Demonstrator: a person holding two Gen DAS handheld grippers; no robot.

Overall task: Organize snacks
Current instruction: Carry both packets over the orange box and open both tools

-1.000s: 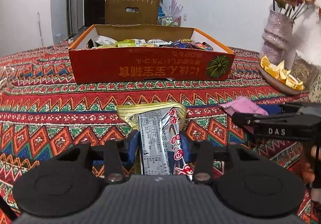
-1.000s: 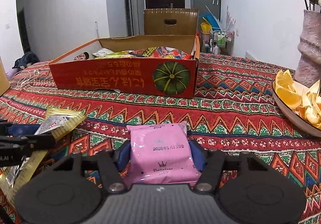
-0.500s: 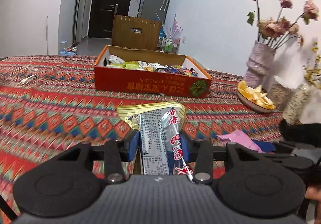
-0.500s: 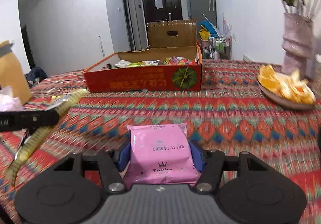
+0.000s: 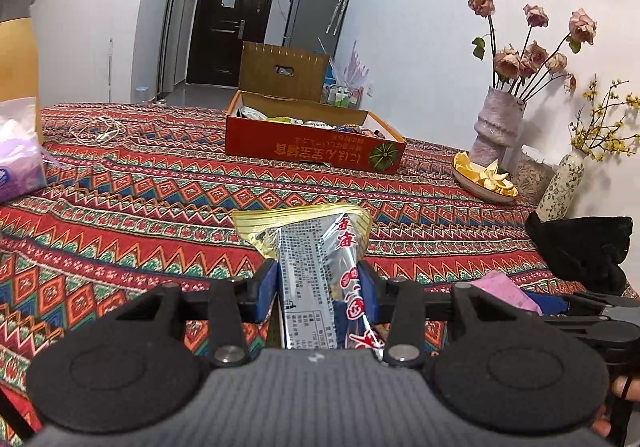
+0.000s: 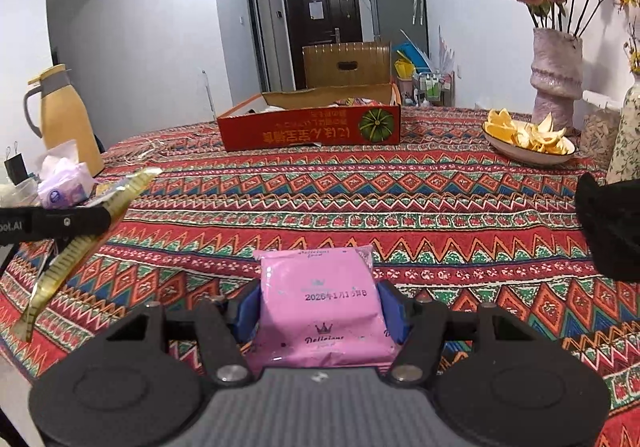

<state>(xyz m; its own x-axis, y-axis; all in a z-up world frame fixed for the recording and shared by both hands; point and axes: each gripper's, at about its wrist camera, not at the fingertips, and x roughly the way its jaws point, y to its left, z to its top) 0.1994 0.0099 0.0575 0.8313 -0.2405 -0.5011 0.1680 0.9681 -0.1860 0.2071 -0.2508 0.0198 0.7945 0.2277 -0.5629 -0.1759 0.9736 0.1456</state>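
A cardboard box (image 6: 310, 127) sits on the far part of the worktop (image 6: 400, 199), with snack packets inside it. Behind the box stands a chair back (image 6: 346, 63). To the right of the box lies a plate of peels (image 6: 528, 143), and behind that plate stands a vase of flowers (image 6: 556, 75). Well to the left of the box stand a jug (image 6: 66, 115) and, nearer the viewer, a tissue pack (image 6: 64, 187). A cable (image 5: 96, 127) lies left of the box.
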